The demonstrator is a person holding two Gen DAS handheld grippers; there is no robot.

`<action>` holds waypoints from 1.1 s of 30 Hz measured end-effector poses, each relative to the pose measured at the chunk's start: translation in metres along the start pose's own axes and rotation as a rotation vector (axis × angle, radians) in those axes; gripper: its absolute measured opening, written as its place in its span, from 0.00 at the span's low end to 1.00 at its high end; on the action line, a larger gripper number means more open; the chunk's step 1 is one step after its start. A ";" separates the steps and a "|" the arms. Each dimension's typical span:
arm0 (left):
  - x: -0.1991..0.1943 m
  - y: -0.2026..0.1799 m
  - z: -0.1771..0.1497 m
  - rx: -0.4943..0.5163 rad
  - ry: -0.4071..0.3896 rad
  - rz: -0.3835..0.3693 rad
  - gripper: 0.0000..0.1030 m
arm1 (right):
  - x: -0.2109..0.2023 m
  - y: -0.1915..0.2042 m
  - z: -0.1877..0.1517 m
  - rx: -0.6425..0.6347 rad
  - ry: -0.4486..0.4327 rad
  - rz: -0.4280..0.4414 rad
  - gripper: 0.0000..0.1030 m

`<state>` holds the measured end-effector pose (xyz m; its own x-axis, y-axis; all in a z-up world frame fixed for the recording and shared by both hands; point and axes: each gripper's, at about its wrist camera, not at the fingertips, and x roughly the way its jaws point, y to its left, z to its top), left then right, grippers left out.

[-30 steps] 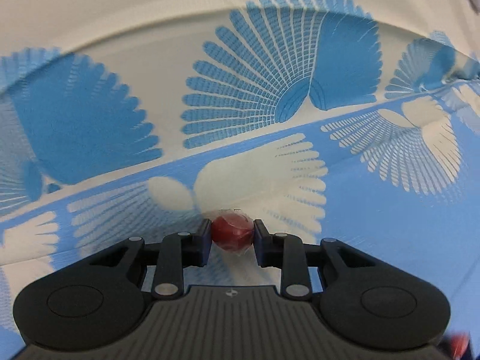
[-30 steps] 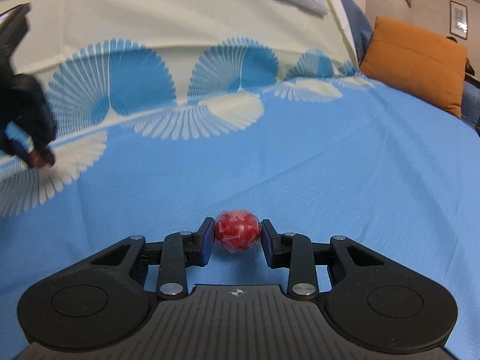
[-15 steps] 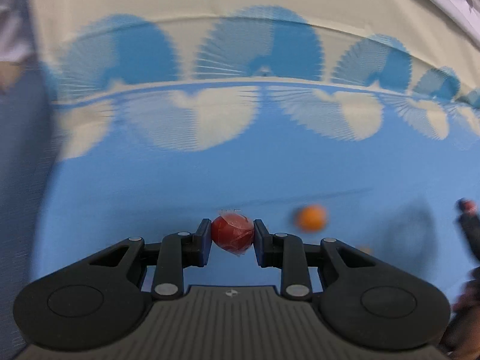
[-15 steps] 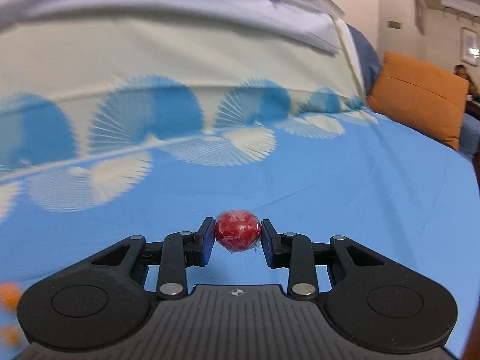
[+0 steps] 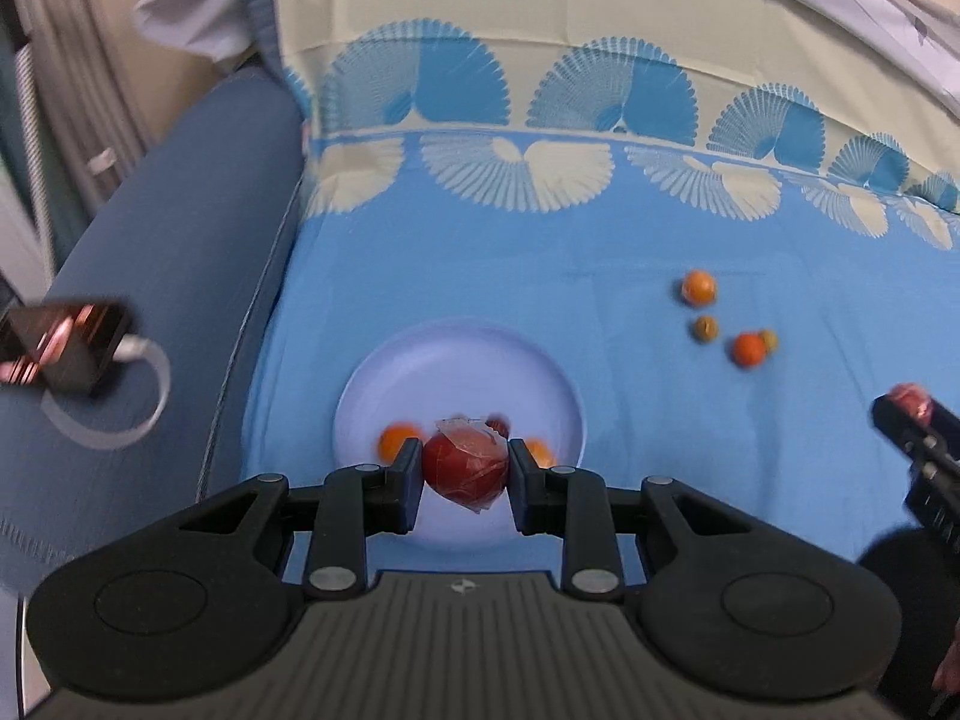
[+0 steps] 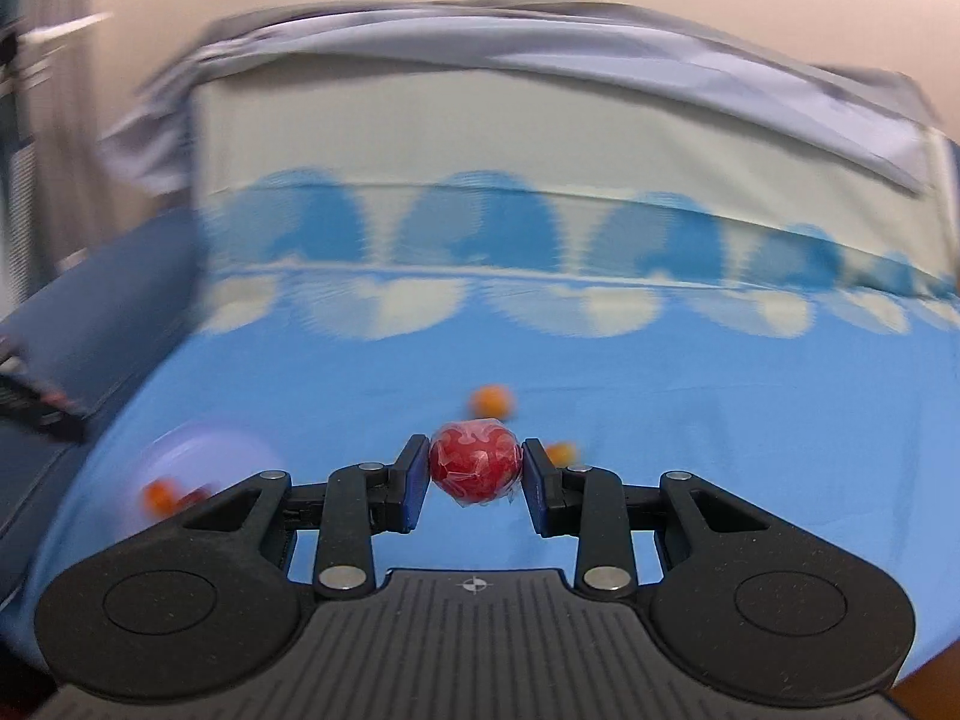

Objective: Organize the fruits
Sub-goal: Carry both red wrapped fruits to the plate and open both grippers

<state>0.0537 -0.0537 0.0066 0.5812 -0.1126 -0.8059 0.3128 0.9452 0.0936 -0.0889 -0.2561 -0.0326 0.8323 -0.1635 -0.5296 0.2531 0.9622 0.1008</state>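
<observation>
My left gripper [image 5: 464,468] is shut on a dark red fruit [image 5: 465,463] in clear wrap, held above a pale lilac plate [image 5: 462,360]. On the plate lie an orange fruit [image 5: 394,439] and other small fruits, partly hidden behind the fingers. My right gripper [image 6: 475,471] is shut on a bright red wrapped fruit [image 6: 475,462]; it also shows at the right edge of the left wrist view [image 5: 909,405]. Loose orange fruits [image 5: 699,288] [image 5: 748,349] and small yellowish ones [image 5: 705,329] lie on the blue sheet to the right of the plate. In the blurred right wrist view the plate [image 6: 207,450] sits at far left.
A blue patterned sheet [image 5: 630,408] covers the couch seat, with a cream backrest cover [image 5: 540,6] behind. The blue armrest [image 5: 150,276] at left carries a dark device [image 5: 66,348] with a white cable.
Both grippers rose and swung left, each still holding its red fruit. The plate and the loose orange fruits came into the left wrist view; the right wrist view now faces the backrest.
</observation>
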 end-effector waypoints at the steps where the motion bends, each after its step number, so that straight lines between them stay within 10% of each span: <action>1: -0.006 0.006 -0.009 -0.010 -0.002 -0.004 0.31 | -0.009 0.011 -0.003 -0.022 0.008 0.031 0.34; 15: -0.028 0.054 -0.075 -0.066 -0.002 -0.009 0.31 | -0.052 0.100 -0.028 -0.230 0.046 0.160 0.34; 33: -0.005 0.066 -0.064 -0.070 0.035 -0.041 0.31 | -0.027 0.120 -0.025 -0.301 0.117 0.179 0.34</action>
<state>0.0233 0.0293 -0.0208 0.5422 -0.1418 -0.8282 0.2817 0.9593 0.0202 -0.0934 -0.1304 -0.0266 0.7841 0.0225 -0.6203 -0.0620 0.9972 -0.0422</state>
